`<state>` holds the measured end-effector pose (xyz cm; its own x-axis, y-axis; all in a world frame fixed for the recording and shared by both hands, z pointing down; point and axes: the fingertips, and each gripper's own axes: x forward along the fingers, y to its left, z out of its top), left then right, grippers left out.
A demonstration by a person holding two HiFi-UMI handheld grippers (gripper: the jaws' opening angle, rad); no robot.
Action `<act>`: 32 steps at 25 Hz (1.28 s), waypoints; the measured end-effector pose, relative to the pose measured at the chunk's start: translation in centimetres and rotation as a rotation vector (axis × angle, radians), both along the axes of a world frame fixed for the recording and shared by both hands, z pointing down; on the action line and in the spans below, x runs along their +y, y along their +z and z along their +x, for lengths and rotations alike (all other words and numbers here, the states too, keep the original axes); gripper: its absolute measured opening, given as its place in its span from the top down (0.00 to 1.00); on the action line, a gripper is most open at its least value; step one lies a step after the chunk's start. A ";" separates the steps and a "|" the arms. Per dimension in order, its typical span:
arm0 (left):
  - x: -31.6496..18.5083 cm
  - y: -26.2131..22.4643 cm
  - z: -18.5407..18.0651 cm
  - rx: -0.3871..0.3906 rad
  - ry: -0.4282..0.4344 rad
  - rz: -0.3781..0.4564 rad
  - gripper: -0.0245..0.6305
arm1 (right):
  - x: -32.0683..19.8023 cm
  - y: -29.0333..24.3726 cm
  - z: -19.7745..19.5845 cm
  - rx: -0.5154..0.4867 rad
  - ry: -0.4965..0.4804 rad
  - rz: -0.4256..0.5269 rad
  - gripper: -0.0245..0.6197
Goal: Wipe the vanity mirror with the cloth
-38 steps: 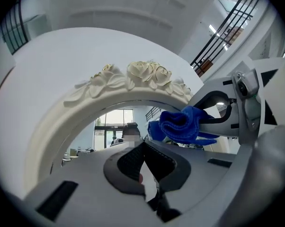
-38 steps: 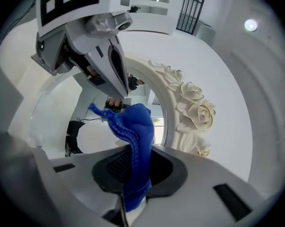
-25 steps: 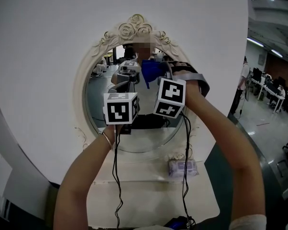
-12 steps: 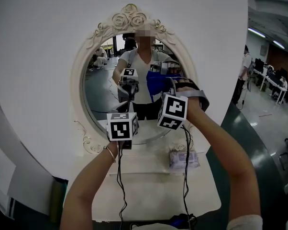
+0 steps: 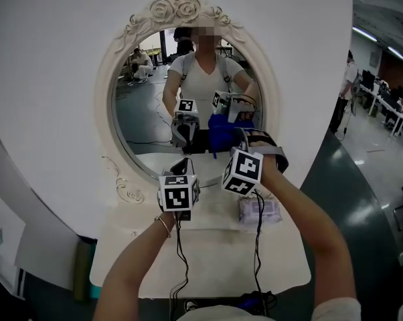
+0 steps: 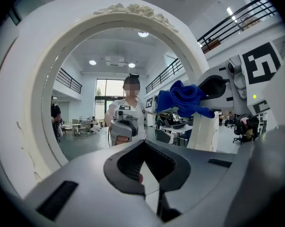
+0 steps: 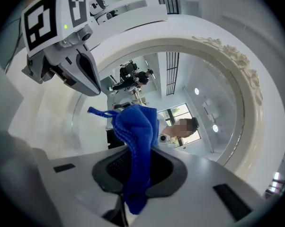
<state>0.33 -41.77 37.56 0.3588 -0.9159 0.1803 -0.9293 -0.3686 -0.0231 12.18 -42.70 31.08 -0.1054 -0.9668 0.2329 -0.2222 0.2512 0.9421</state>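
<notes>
Left tongs (image 6: 142, 176): jaws pressed together, nothing between them. I hold them low, in front of the bottom rim of the mirror frame (image 5: 181, 2), touching nothing.
Right tongs (image 7: 133, 174): jaws clamped on the blue cloth (image 7: 135, 126). The cloth stands bunched above the jaws, and a short tail hangs below them.
Cloth position: at the lower right part of the mirror glass (image 5: 141, 112), just inside the frame. It is up against the glass or just off it; I cannot tell which.
Relation of the tongs: right tongs higher and beside the left, close but apart. The left gripper view shows the right tongs and cloth at its upper right.
Vanity mirror: oval and upright, with a cream frame and carved roses at the top. It stands at the back of the white table (image 5: 208, 259), against a white panel.
Other items: a small soft packet (image 5: 258, 211) lies on the table below the right tongs. Black cables (image 5: 178, 259) hang from both tongs.
Change over the last second, cloth: it has moved from about the middle of the glass down to the lower right.
Change, left tongs: lowered from the lower glass to below the rim. Jaws are closed as before.
Change, head view: the mirror now sits higher in view and more of the table shows.
</notes>
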 end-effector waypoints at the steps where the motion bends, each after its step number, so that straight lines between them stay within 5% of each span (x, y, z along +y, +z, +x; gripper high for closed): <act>1: 0.2 0.7 0.2 0.001 0.001 -0.009 0.96 | 0.0 0.9 0.1 -0.009 0.000 -0.015 0.86; 14: 1.6 10.7 1.0 0.017 -0.014 -0.165 0.95 | 0.1 13.3 -3.0 -0.140 -0.027 -0.252 0.86; 21: 3.2 17.0 0.0 -0.067 0.008 -0.216 0.96 | 0.0 18.2 -5.8 -0.187 -0.060 -0.372 0.86; 32: 2.9 18.9 -2.7 0.009 -0.031 -0.250 0.96 | -0.1 22.2 -8.2 -0.198 -0.074 -0.481 0.86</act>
<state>-2.41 -38.91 56.50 0.3337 -0.8539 0.3993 -0.9400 -0.3331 0.0732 3.94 -42.84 53.25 -0.2566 -0.7439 0.6171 -0.3495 0.6667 0.6583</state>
